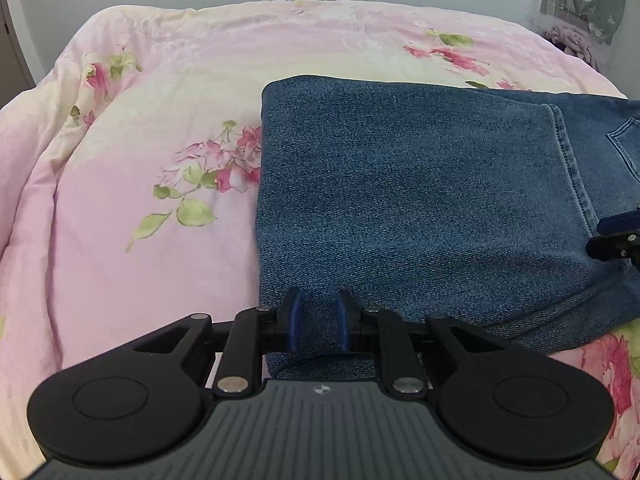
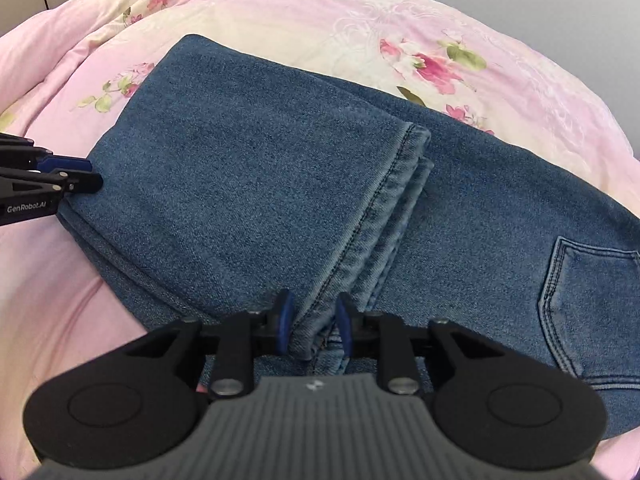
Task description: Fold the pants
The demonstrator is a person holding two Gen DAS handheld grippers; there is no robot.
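Note:
Blue denim pants (image 1: pixel 408 200) lie folded on a pink floral bedspread (image 1: pixel 140 160), the legs laid back over the seat part. My left gripper (image 1: pixel 318 322) has its blue pads around the near folded edge of the pants. My right gripper (image 2: pixel 312 320) has its pads around the leg hems (image 2: pixel 384 216) at the near edge. The back pocket (image 2: pixel 588 292) shows to the right. The left gripper (image 2: pixel 60 178) also shows at the left edge of the right wrist view. The right gripper (image 1: pixel 616 236) shows at the right edge of the left wrist view.
The bedspread (image 2: pixel 360 12) covers the whole bed and slopes off at the left. A grey wall is behind. A curtain and some crumpled cloth (image 1: pixel 572 40) stand at the far right.

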